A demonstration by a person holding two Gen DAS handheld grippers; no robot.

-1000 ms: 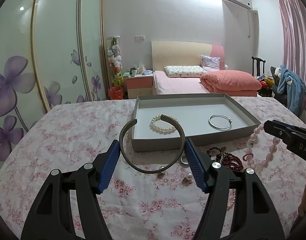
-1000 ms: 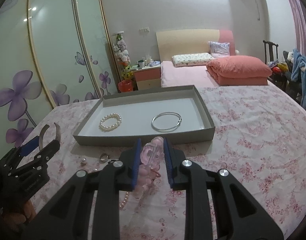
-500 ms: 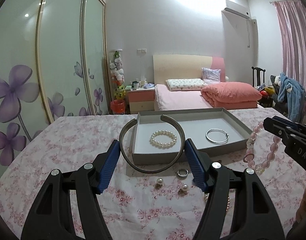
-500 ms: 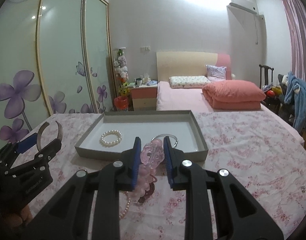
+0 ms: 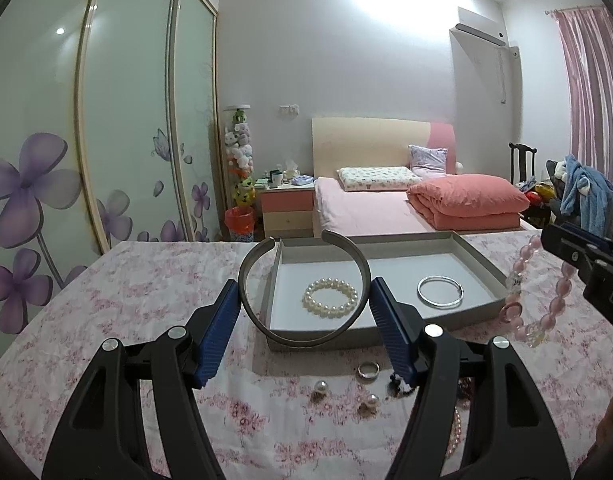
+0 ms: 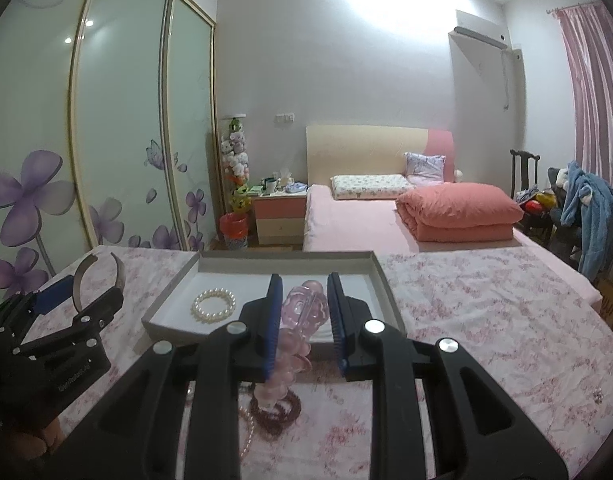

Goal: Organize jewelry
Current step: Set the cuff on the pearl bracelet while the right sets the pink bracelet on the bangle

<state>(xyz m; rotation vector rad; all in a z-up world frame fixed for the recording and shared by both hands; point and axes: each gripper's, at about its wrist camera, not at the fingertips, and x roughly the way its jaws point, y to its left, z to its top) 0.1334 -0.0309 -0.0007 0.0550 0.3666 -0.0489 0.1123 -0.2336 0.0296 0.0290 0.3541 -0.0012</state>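
Bedroom, pale grey walls (image 5: 346, 60), strong ceiling glare washing out the upper centre. Sliding wardrobe doors (image 5: 126, 120) along the left wall, frosted glass with purple flower print. Bed (image 5: 366, 204) against the far wall with cream-and-pink headboard (image 5: 370, 140), patterned pillow (image 5: 376, 178), folded coral quilt (image 5: 466, 200). Bedside cabinet (image 5: 286, 212) left of the bed, small clutter on top, items too small to identify. Column of soft toys (image 5: 238, 156) in the corner; orange bin (image 5: 239, 222) below. Wall-mounted air conditioner (image 5: 480, 30) upper right. Pink curtain (image 5: 590, 100) at right edge. Dark chair (image 5: 522, 164) and blue garment (image 5: 586, 192) beneath. Floral tablecloth (image 5: 146, 280) in the foreground.
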